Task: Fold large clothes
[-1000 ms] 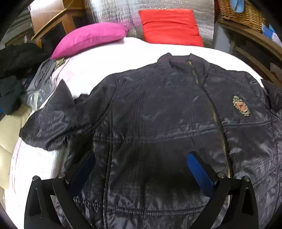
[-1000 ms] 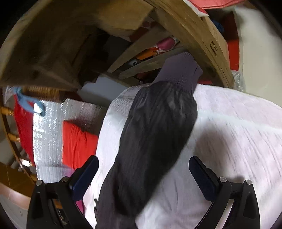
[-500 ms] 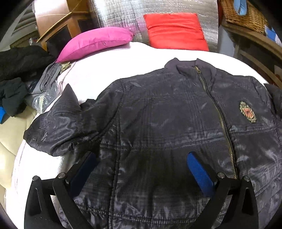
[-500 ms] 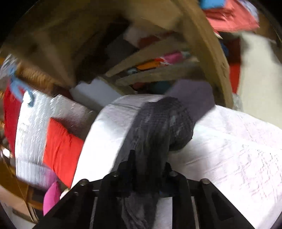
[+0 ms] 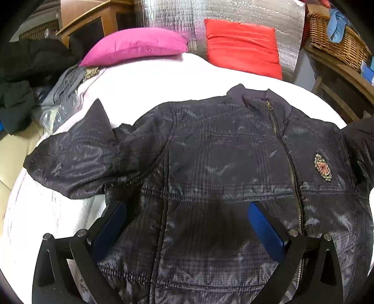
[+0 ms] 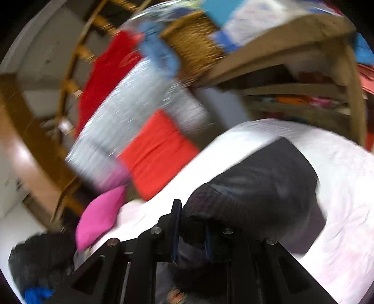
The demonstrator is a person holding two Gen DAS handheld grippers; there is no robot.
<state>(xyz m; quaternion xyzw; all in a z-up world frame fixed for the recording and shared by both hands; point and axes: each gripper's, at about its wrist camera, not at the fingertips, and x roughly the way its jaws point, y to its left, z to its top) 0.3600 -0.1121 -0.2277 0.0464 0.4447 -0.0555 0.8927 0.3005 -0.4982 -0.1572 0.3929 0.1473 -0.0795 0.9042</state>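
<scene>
At the far left of the left wrist view a heap of black and grey clothes (image 5: 25, 93) slumps at the edge of a bed (image 5: 149, 77) covered in a white, lightly textured sheet. Next to it a plump magenta pillow (image 5: 135, 48) lies at the head of the bed, and further right a flat red cushion (image 5: 243, 46) leans against crinkled silver foil sheeting (image 5: 233, 11).

The jacket (image 5: 222, 163), dark navy, glossy and quilted in a fine grid, lies face up and spread flat across the bed, zip closed, ribbed collar toward the pillows. Its one sleeve (image 5: 77, 159) bends in a bulky fold out to the left. An embroidered crest (image 5: 323, 168) sits on the chest to the right of the brass zip (image 5: 289, 168). The left gripper (image 5: 187, 217) hangs over the lower front panel with its blue-padded fingers (image 5: 264, 226) spread wide, gripping nothing.

At the far right a woven wicker basket (image 5: 339, 39) rests on a wooden shelf (image 5: 350, 77).

The right wrist view is motion-blurred. The right gripper (image 6: 192, 231) is pressed together on the other sleeve (image 6: 252, 187), pinching the dark fabric, which humps in a rounded arc above the white sheet.
</scene>
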